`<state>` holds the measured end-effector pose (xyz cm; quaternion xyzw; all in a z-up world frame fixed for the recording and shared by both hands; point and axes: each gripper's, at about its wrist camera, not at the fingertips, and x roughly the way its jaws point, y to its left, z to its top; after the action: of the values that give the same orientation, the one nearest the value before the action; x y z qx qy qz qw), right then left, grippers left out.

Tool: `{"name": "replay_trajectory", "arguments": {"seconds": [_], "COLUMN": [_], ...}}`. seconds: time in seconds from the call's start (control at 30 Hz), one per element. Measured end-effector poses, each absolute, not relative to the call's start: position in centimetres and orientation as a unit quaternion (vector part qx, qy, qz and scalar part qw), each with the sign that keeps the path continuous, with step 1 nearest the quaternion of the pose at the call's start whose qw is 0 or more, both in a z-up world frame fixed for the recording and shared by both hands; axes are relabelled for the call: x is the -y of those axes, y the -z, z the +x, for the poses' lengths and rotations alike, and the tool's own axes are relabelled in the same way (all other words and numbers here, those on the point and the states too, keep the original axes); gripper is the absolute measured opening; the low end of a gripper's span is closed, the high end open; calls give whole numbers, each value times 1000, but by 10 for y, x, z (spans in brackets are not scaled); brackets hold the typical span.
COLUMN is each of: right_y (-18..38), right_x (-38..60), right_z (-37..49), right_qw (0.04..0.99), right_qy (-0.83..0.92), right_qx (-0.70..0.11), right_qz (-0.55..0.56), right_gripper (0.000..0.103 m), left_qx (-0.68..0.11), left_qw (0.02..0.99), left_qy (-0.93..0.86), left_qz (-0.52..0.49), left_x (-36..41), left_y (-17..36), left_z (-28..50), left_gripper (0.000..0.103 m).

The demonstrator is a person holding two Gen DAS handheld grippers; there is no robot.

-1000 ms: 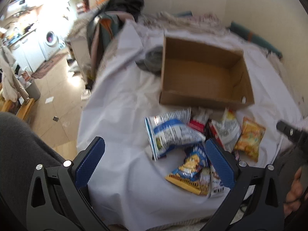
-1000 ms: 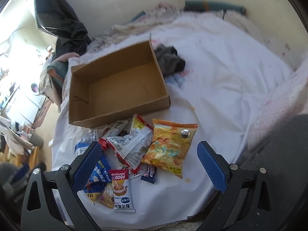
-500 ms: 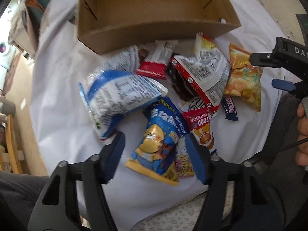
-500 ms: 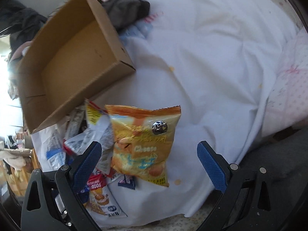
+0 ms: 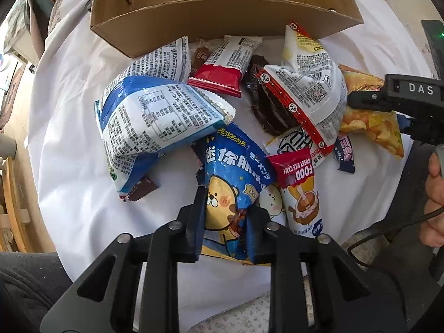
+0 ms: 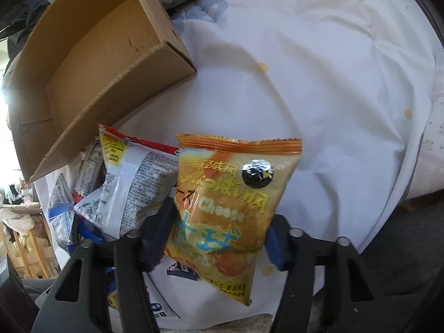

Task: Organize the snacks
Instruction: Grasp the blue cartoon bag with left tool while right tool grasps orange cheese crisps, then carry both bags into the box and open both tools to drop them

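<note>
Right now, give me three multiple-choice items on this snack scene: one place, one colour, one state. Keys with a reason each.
1. Where is the cardboard box relative to the snack pile?
A. beyond it
B. under it
C. on top of it

2. What colour is the cheese snack bag?
A. green
B. orange-yellow
C. black

3. What is the left gripper doing?
A. hanging open above the sheet
B. shut on the blue bear packet
C. holding the box wall

Key: 1 A, the box sits past the packets on the white sheet. 2 B, its front is orange and yellow. 3 B, the jaws pinch the packet's lower part.
</note>
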<state>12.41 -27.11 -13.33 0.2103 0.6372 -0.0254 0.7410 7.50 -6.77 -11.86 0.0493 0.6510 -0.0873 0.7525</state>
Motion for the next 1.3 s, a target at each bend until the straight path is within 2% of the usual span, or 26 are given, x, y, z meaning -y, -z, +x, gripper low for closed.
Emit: {"name": "replay_trajectory", "arguments": {"seconds": [0.07,0.23,0.43,0.67,0.93,1.3], "right_y": [125,98,48,7,0,31], "right_x": [271,275,284,269,248,234], "right_z": [120,113,110,130,166,223], "right_qw": [749,769,804,834,844,853], "right_qy": [23,8,-21,-72,-102,-121], "right_qx": [-630,-607,-561,-512,-493,-474], "right_qz": [206,198,196,191,184,180], "right_gripper": [46,39,36,36,36,36], "left_qx": [-650,-637,-592,-529,-503,-483], "left_qw": [753,763,800,845,861,873], "left_qy": [86,105,97,75,66,67], "left_qz": [45,34,4,-21,-34,3], "left_x": [67,63,49,19,11,32], "left_y": [114,87,31,-19,-34,-14], "left_z": [71,62,49,98,151,218], "left_gripper": [17,17,17,17,17,17]}}
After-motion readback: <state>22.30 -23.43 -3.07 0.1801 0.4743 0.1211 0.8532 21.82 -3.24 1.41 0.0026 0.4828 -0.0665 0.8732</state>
